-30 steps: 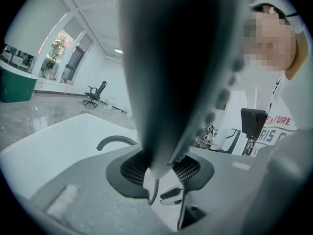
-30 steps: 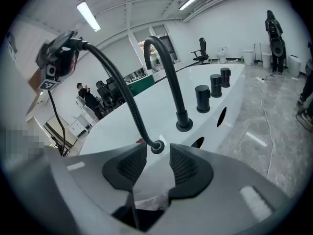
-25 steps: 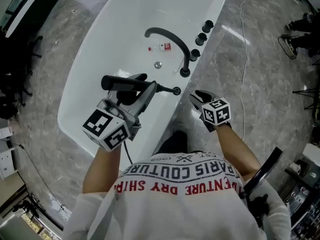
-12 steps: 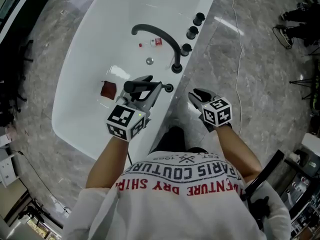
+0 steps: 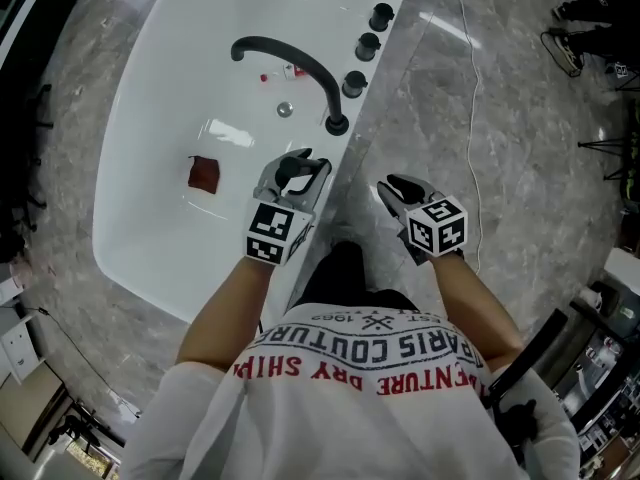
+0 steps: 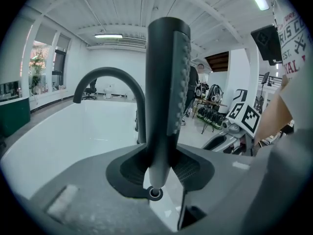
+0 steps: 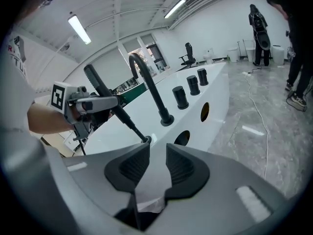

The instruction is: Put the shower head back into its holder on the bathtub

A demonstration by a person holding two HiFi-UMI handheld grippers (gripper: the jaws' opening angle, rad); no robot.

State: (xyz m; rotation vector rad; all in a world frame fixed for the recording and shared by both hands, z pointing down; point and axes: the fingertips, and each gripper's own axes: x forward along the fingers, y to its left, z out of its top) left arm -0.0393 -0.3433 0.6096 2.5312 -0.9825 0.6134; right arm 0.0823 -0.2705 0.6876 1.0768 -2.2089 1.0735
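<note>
Glossy white bathtub [image 5: 150,118], matt black shower head [image 6: 164,82] and faucet [image 6: 110,71], polished stone floor [image 5: 500,118]

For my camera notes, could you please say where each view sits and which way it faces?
Head view: on the head, steeply down on the bathtub; both forearms, left gripper, right gripper show.
Left gripper view: on it, along jaws shut on the shower head, toward the faucet.
Right gripper view: on it, along empty jaws that just closed further, toward the bathtub.
Shared: all show the faucet.
</note>
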